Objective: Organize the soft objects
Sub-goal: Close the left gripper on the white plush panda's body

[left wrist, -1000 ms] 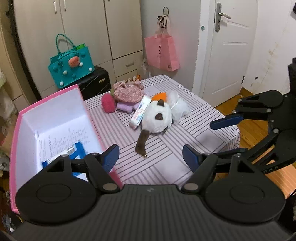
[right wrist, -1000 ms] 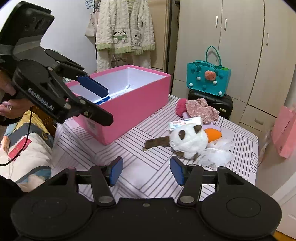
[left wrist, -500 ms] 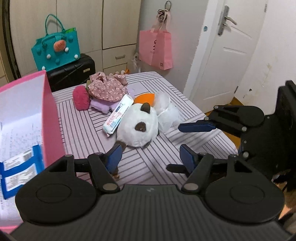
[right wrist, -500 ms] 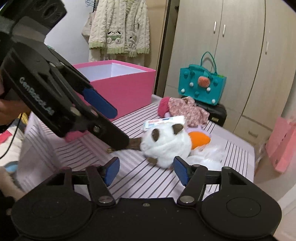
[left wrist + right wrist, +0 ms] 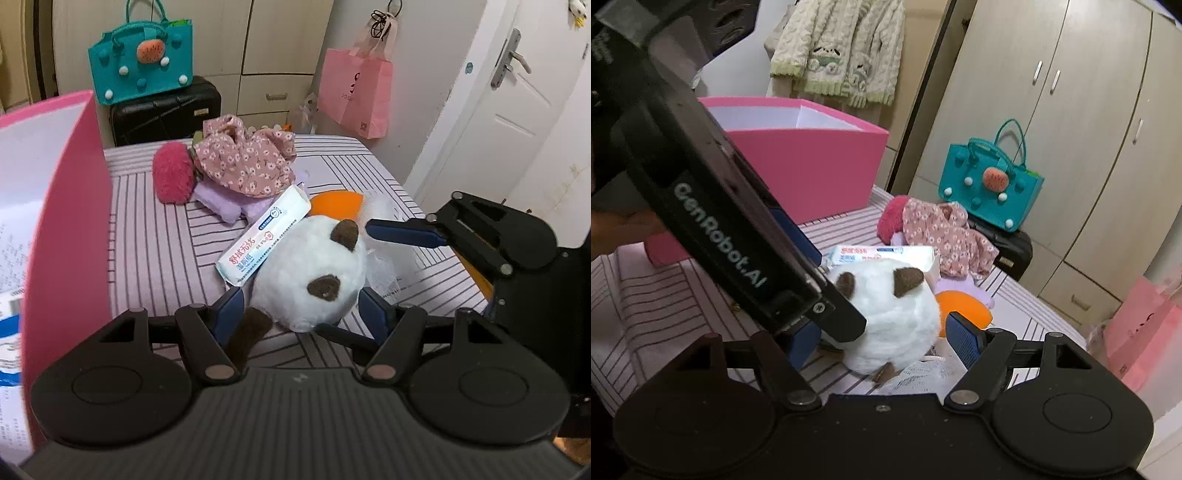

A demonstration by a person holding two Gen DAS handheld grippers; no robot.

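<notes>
On striped table (image 5: 155, 258) | both tongs spread around white plush (image 5: 310, 273) | sweater (image 5: 838, 51): right view only

"GenRobot.AI" — white lettering on the left gripper (image 5: 809, 314); tissue pack (image 5: 264, 242) print unreadable.

Soft, even indoor light filled both views, with only faint shadows under the white plush toy (image 5: 310, 273) on the table (image 5: 155, 240). Fisheye distortion bowed the wardrobe doors (image 5: 1071, 110) behind it. The pink box (image 5: 66, 221) beside the toy was smeared with blur.

White plush toy (image 5: 310, 269), pink box (image 5: 809, 173), striped tablecloth (image 5: 155, 251)
</notes>
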